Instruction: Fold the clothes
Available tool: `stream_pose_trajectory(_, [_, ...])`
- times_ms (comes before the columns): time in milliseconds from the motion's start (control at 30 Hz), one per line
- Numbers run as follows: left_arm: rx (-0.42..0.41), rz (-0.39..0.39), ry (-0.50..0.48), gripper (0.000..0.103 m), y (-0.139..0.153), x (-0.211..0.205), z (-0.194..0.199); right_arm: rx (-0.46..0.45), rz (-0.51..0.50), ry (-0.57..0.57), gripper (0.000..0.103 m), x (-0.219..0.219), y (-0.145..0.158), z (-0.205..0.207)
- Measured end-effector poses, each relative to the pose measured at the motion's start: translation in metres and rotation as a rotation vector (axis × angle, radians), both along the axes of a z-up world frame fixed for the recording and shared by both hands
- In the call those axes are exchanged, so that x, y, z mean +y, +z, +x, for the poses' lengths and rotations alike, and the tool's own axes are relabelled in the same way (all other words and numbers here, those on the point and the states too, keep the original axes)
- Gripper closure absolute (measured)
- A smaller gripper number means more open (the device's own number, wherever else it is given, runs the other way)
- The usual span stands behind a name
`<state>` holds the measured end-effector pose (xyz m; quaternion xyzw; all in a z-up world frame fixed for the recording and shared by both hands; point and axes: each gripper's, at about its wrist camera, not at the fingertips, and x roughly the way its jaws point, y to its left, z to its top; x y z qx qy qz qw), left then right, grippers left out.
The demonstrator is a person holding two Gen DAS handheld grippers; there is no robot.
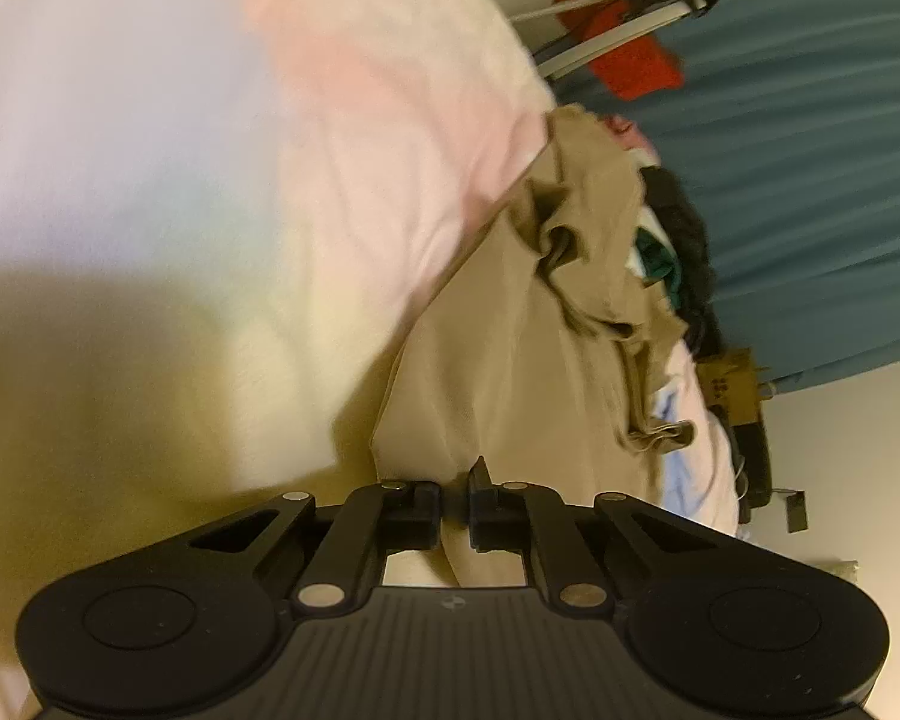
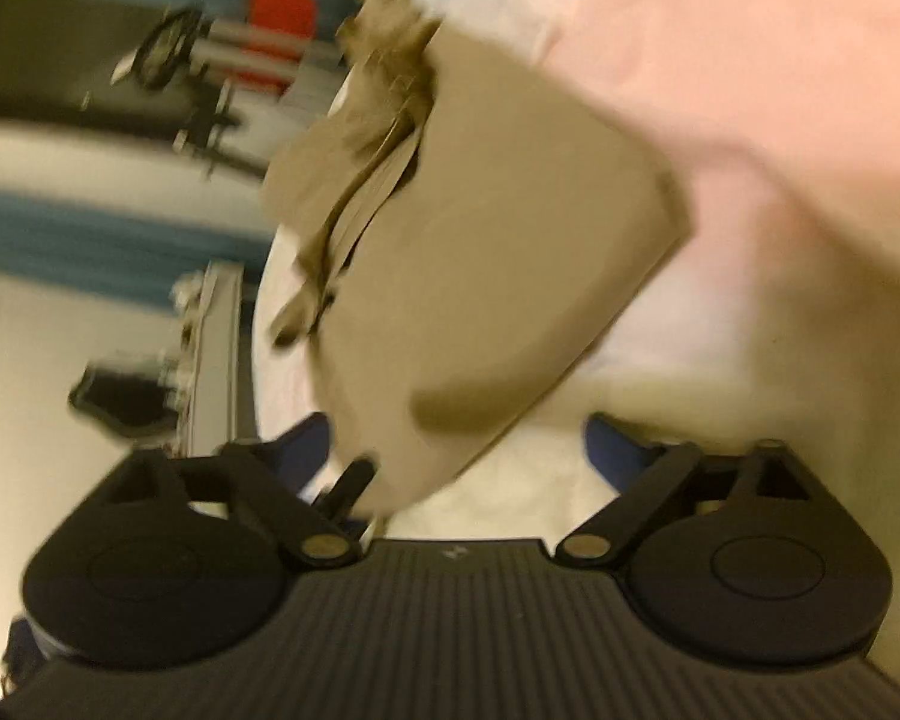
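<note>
In the left wrist view, a pale pink sheet (image 1: 222,138) is spread at the left, and a tan garment (image 1: 510,372) lies on it toward the right, bunched at its far end. The left claw (image 1: 455,507) is clamped on the garment's near edge. A blue curtain (image 1: 810,150) is seen at far right. In the blurred right wrist view, the right claw (image 2: 462,450) is held wide apart, with the tan garment's (image 2: 498,252) corner between its fingers.

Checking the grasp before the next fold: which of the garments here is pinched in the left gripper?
The tan garment: its corner runs into the shut left gripper. The dark clothes and red cloth lie farther off, untouched.
</note>
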<state>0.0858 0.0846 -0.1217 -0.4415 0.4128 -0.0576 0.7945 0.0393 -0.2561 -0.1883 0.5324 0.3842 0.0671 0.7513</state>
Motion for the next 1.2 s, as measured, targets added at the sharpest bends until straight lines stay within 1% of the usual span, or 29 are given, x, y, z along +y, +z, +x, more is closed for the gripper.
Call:
stream_pose_trajectory(67, [-0.043, 0.001, 0.001, 0.095, 0.008, -0.001, -0.004, -0.013, -0.010, -0.077, 0.039, -0.007, -0.001, -0.002])
stream_pose_trajectory(100, [-0.064, 0.002, 0.002, 0.096, 0.012, -0.002, -0.006, -0.012, -0.025, -0.119, 0.042, -0.011, -0.003, -0.003])
stream_pose_trajectory(167, [-0.100, 0.008, 0.000, 0.096, 0.019, -0.003, -0.008, 0.001, -0.019, -0.169, 0.065, -0.017, -0.009, -0.002])
stream_pose_trajectory(200, [-0.114, 0.014, -0.005, 0.096, 0.021, -0.004, -0.009, 0.009, -0.012, -0.179, 0.072, -0.019, -0.012, -0.001])
stream_pose_trajectory(233, [-0.125, 0.021, -0.013, 0.096, 0.024, -0.005, -0.010, 0.009, -0.022, -0.179, 0.085, -0.019, -0.011, 0.000])
stream_pose_trajectory(267, [-0.137, 0.028, -0.020, 0.097, 0.027, -0.006, -0.011, -0.006, -0.044, -0.176, 0.090, -0.019, -0.007, 0.000])
stream_pose_trajectory(333, [-0.166, 0.062, -0.027, 0.097, 0.035, -0.009, -0.015, -0.050, -0.091, -0.173, 0.092, -0.016, 0.003, -0.002])
stream_pose_trajectory(433, [-0.233, 0.115, -0.034, 0.098, 0.054, -0.012, -0.031, -0.128, -0.143, -0.163, 0.094, -0.013, 0.024, -0.009])
stream_pose_trajectory(500, [-0.284, 0.159, -0.041, 0.098, 0.069, -0.014, -0.045, -0.182, -0.163, -0.155, 0.095, -0.013, 0.040, -0.021])
stream_pose_trajectory(600, [-0.346, 0.186, -0.047, 0.098, 0.091, -0.017, -0.083, -0.255, -0.185, -0.147, 0.096, -0.011, 0.062, -0.050])
stream_pose_trajectory(633, [-0.360, 0.195, -0.047, 0.098, 0.097, -0.018, -0.097, -0.273, -0.190, -0.144, 0.096, -0.012, 0.068, -0.064])
stream_pose_trajectory(800, [-0.406, 0.146, -0.053, 0.098, 0.116, -0.010, -0.182, -0.335, -0.211, -0.134, 0.096, -0.013, 0.089, -0.150])
stream_pose_trajectory(867, [-0.413, 0.155, -0.040, 0.098, 0.120, -0.011, -0.215, -0.349, -0.229, -0.132, 0.096, -0.010, 0.097, -0.183])
stream_pose_trajectory(967, [-0.415, 0.156, -0.031, 0.098, 0.122, -0.015, -0.245, -0.370, -0.285, -0.128, 0.095, -0.003, 0.108, -0.214])
stream_pose_trajectory(1033, [-0.410, 0.132, -0.034, 0.098, 0.124, -0.012, -0.248, -0.379, -0.302, -0.133, 0.095, -0.005, 0.114, -0.221])
stream_pose_trajectory(1067, [-0.409, 0.118, -0.037, 0.098, 0.125, -0.012, -0.245, -0.383, -0.301, -0.137, 0.095, -0.006, 0.116, -0.216])
stream_pose_trajectory(1100, [-0.424, 0.125, -0.035, 0.097, 0.128, -0.012, -0.241, -0.388, -0.301, -0.142, 0.095, -0.008, 0.119, -0.209])
stream_pose_trajectory(1133, [-0.435, 0.136, -0.033, 0.097, 0.132, -0.014, -0.232, -0.393, -0.300, -0.147, 0.095, -0.009, 0.122, -0.201])
stream_pose_trajectory(1200, [-0.445, 0.117, -0.033, 0.097, 0.139, -0.015, -0.207, -0.402, -0.304, -0.159, 0.095, -0.012, 0.128, -0.182])
